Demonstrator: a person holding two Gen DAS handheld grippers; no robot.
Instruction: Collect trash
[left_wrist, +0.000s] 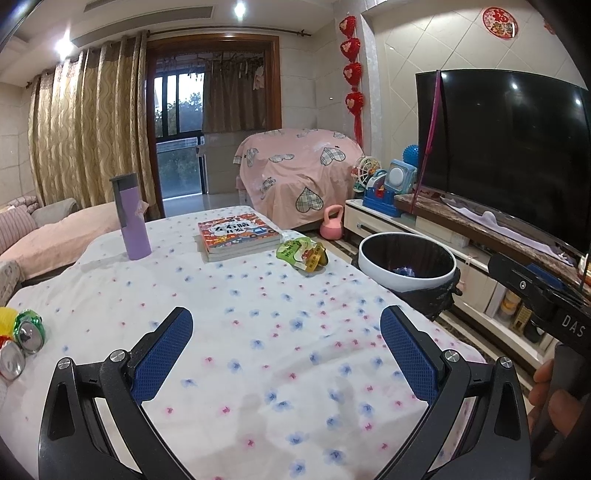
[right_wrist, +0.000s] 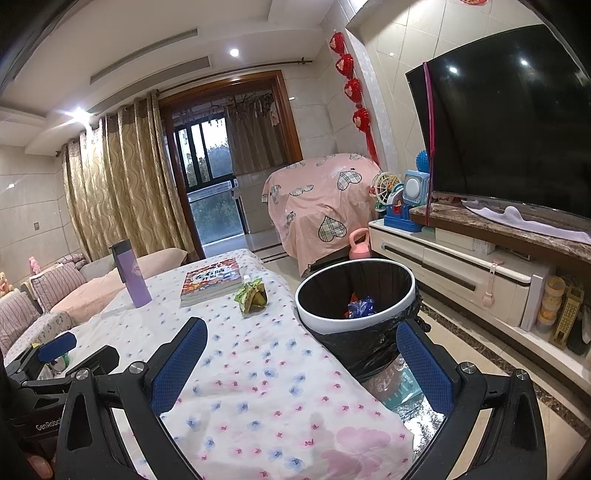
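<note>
A green and yellow snack wrapper (left_wrist: 302, 254) (right_wrist: 252, 294) lies on the flowered tablecloth (left_wrist: 258, 325) beside the books. Crushed drink cans (left_wrist: 28, 328) sit at the table's left edge, one green, one silver. A white-rimmed trash bin (left_wrist: 406, 264) (right_wrist: 356, 295) with a black liner stands off the table's right side, with blue and orange wrappers inside. My left gripper (left_wrist: 286, 321) hovers open over the cloth, nothing between its blue pads. My right gripper (right_wrist: 301, 332) is open too, above the table's right edge near the bin.
A purple flask (left_wrist: 130, 218) (right_wrist: 131, 273) and a stack of books (left_wrist: 236, 236) (right_wrist: 212, 282) stand at the table's far side. A TV (left_wrist: 506, 147) on a low cabinet (right_wrist: 454, 273) runs along the right. A sofa (left_wrist: 55, 236) lies left; a pink kettlebell (left_wrist: 332, 221) sits on the floor.
</note>
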